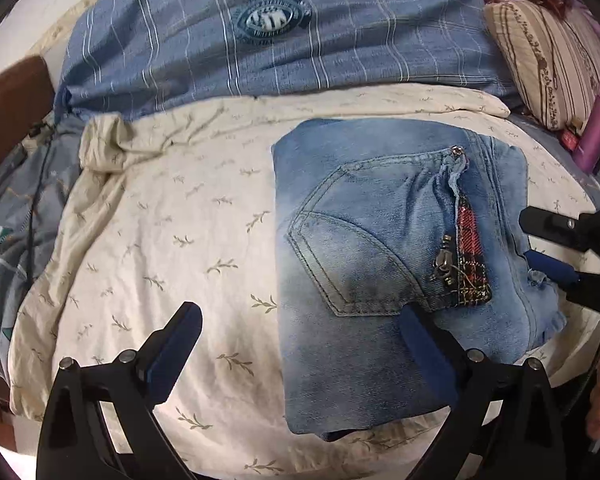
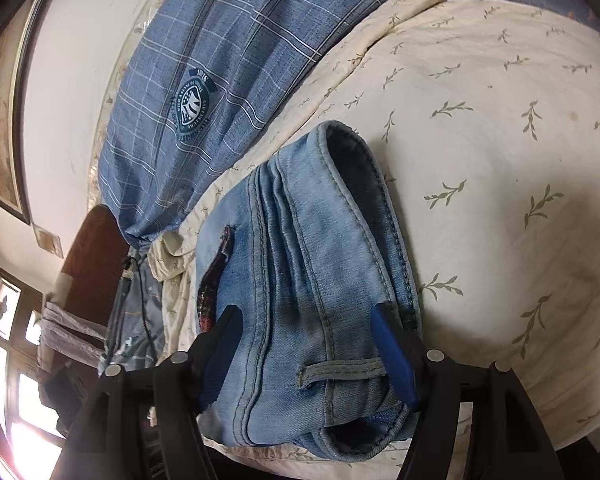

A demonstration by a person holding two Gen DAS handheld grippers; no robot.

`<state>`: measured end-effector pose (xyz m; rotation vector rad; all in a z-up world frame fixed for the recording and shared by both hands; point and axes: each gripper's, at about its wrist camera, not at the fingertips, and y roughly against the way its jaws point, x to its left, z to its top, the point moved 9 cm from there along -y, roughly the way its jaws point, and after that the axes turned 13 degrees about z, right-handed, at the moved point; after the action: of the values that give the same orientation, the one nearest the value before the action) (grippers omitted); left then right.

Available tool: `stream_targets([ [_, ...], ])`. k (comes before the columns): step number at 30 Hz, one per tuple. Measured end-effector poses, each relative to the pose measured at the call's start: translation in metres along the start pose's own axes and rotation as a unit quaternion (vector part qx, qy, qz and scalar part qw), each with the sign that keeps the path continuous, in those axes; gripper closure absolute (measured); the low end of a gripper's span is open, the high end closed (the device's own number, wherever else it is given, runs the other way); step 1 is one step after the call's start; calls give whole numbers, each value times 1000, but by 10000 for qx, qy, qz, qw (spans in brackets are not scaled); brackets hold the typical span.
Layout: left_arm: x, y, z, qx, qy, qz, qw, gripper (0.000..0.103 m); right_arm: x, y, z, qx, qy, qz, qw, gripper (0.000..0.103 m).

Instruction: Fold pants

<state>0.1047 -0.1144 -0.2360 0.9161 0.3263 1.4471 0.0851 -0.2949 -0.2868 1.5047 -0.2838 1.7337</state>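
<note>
The light blue jeans (image 1: 364, 248) lie folded into a compact rectangle on the cream leaf-print sheet (image 1: 160, 240), back pocket and a red plaid zip patch (image 1: 468, 248) facing up. My left gripper (image 1: 300, 332) is open above the sheet, its right finger (image 1: 420, 340) over the jeans' near left part. My right gripper (image 2: 306, 344) is open, its jaws either side of the waistband end of the jeans (image 2: 312, 264), with a belt loop (image 2: 340, 370) between them. The right gripper also shows at the right edge of the left wrist view (image 1: 560, 248).
A blue plaid duvet (image 1: 280, 32) with a round crest lies along the far side of the bed. A striped pillow (image 1: 548, 60) and a purple bottle (image 1: 598, 128) sit at the far right. A brown headboard (image 1: 12, 108) and a black cable (image 1: 36, 200) are at the left.
</note>
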Motion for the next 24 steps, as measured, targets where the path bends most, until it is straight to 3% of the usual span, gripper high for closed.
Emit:
stream_targets([
  [4, -6, -2, -5, -87, -439, 371, 9983, 0, 0, 1, -1, 15, 47, -11, 10000, 33],
  [9, 1, -15, -14, 492, -41, -8, 9988, 0, 2, 1, -1, 59, 108, -11, 9999, 33],
  [16, 6, -12, -10, 565, -298, -50, 9979, 0, 1, 6, -2, 98, 148, -12, 9998, 33],
  [20, 32, 13, 28, -53, -69, 148, 9999, 0, 18, 17, 2, -115, 424, -42, 9990, 33],
  [24, 51, 9, 73, -92, 178, 164, 9997, 0, 49, 31, 19, -631, 863, 333, 9937, 33],
])
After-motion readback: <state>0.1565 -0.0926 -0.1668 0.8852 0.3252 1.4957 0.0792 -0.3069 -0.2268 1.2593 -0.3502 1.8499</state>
